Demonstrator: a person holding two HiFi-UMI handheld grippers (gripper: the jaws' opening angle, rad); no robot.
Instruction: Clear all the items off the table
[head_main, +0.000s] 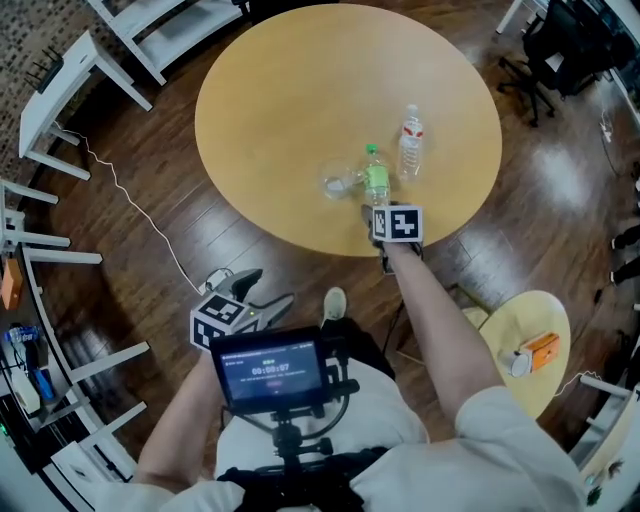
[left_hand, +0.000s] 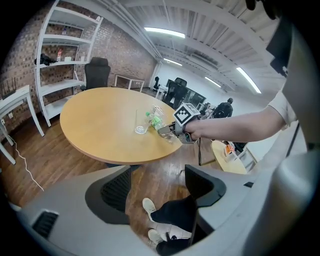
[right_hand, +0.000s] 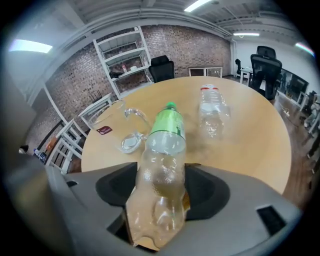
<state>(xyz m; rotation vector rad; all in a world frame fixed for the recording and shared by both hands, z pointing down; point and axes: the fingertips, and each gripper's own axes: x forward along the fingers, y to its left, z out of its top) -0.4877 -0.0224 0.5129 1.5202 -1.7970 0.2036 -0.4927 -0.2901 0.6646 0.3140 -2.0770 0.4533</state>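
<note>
On the round wooden table (head_main: 290, 90) are a clear glass mug (head_main: 340, 182), a clear bottle with a red label (head_main: 411, 140) and a green-labelled bottle (head_main: 376, 180). My right gripper (head_main: 380, 208) is at the table's near edge, shut on the green-labelled bottle (right_hand: 162, 165). Its lower body sits between the jaws and its green cap points away. The mug (right_hand: 117, 125) lies just left of it and the red-labelled bottle (right_hand: 212, 112) stands beyond on the right. My left gripper (head_main: 262, 290) is open and holds nothing, low over the floor beside my lap, short of the table.
A small round yellow side table (head_main: 545, 310) with an orange object (head_main: 540, 348) stands at the right. White shelving (head_main: 60, 90) lines the left side, black office chairs (head_main: 560, 45) stand at the far right, and a cable (head_main: 140, 215) runs over the wood floor.
</note>
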